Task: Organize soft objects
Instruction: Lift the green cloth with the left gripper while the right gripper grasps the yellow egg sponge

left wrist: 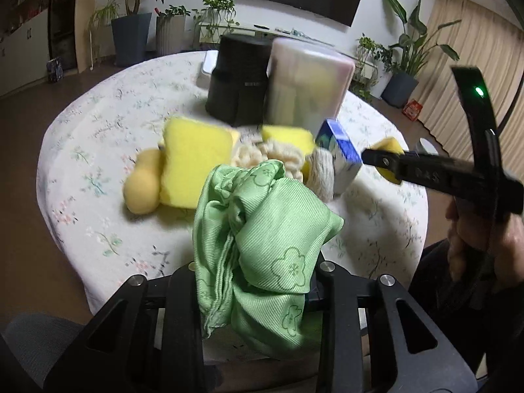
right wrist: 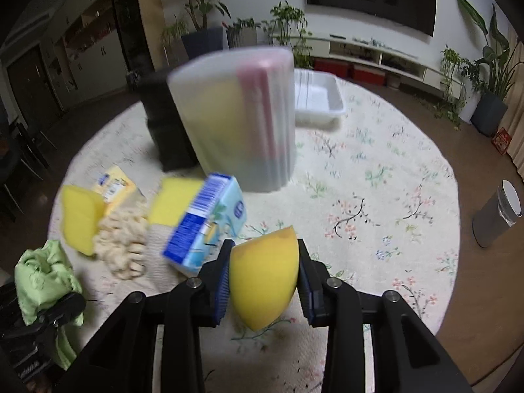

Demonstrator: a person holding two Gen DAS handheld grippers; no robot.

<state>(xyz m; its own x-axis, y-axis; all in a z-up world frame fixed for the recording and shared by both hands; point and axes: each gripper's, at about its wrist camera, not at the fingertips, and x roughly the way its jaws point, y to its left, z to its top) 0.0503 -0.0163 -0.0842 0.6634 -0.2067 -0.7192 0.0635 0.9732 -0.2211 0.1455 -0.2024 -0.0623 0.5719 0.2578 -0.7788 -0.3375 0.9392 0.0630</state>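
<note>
My left gripper [left wrist: 258,271] is shut on a crumpled green cloth [left wrist: 262,229], which hangs bunched over its fingers and hides the tips. Beside it to the left, the right wrist view shows the same cloth [right wrist: 42,278] and gripper [right wrist: 49,314]. My right gripper [right wrist: 263,262] is shut on a rounded yellow sponge [right wrist: 265,275], both blue pads pressing its sides just above the tablecloth. In the left wrist view that gripper [left wrist: 386,160] reaches in from the right with the sponge [left wrist: 388,145]. A pile lies between them: a yellow block sponge [left wrist: 193,163], a yellow egg-shaped sponge [left wrist: 142,190] and a cream shaggy cloth [left wrist: 271,154].
A blue and white box [right wrist: 206,226] leans on the pile. Behind it stand a translucent lidded container [right wrist: 239,121] and a black container [left wrist: 239,78]. A white tray [right wrist: 317,98] sits at the far side of the round floral table [right wrist: 376,180]. A grey bin [right wrist: 497,216] stands on the floor.
</note>
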